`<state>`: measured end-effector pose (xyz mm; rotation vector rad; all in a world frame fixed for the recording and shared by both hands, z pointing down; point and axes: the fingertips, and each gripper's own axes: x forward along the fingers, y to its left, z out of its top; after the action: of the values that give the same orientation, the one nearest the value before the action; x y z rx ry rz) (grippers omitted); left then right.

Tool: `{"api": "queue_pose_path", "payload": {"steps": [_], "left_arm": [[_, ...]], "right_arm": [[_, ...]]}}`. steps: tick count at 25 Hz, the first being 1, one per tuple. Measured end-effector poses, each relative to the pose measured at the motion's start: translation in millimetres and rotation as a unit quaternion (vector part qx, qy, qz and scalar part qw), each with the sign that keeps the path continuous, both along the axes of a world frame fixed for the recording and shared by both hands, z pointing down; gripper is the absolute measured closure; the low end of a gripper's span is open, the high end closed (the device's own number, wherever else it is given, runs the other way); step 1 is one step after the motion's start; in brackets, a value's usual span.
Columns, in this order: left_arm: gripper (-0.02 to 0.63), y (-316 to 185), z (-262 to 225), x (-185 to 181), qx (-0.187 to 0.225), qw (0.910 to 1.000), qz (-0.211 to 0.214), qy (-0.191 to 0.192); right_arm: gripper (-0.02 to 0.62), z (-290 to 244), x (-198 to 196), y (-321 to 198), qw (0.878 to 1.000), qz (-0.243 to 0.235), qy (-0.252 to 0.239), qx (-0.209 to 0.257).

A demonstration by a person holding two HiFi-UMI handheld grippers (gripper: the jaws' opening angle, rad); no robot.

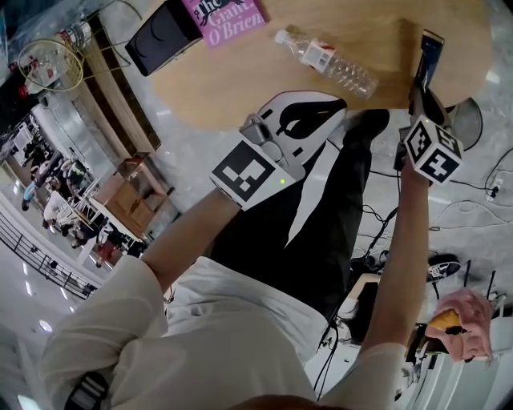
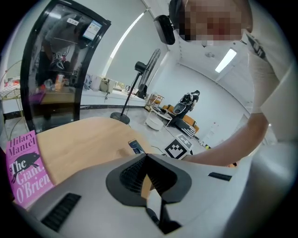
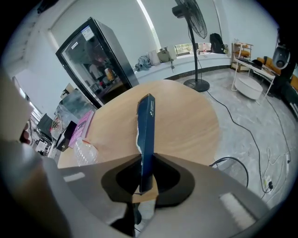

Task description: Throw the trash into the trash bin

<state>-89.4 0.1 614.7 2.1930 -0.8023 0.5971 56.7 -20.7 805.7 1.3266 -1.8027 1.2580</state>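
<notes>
Status: the task is at the transport stage for one item. Nothing is seen to have reached the trash bin.

Right gripper point(image 3: 145, 185): the jaws stand narrow, clamped on the lower end of a dark blue packet point(image 3: 146, 132). The packet is thin and flat, torn along one edge, and stands upright out of the jaws. It is lifted clear of the wooden table point(image 3: 186, 125). In the head view it sits above the table's right edge.

Left gripper point(image 2: 146, 159): the jaws are closed tip to tip, with nothing between them. It hangs in front of the person's lap, near the table's front edge, and touches nothing on the table.

Remaining on the table:
- A clear plastic bottle point(image 1: 327, 62), empty and lying on its side towards the middle. By the task wording it is probably the next piece of trash.
- A pink book point(image 1: 224, 20) and a black flat device point(image 1: 160, 36) at the far left side. Neither looks like trash, though this is a judgement only.

Trash bin: no view shows an object that can be identified as the bin, so its position cannot be stated.

Work left, as judged from this layout: carry the packet to the bin, release it, then come back for the bottle. The free left gripper is available for that pickup.
</notes>
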Motion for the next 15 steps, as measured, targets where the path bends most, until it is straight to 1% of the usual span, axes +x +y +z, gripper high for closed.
{"api": "queue_pose_path", "payload": {"steps": [5,10,15], "left_arm": [[0.6,7,0,28,-0.003,0.9996,0.026,0.003],[0.6,14,2,58,-0.004,0.999,0.045,0.005],[0.6,20,8,82,-0.006,0.9979,0.064,0.004]], "right_arm": [[0.534,-3,36,22,1.0,0.03,0.008,-0.002],[0.534,2,81,46,0.998,0.053,0.021,-0.009],[0.534,18,125,80,0.995,0.081,0.041,-0.031]]}}
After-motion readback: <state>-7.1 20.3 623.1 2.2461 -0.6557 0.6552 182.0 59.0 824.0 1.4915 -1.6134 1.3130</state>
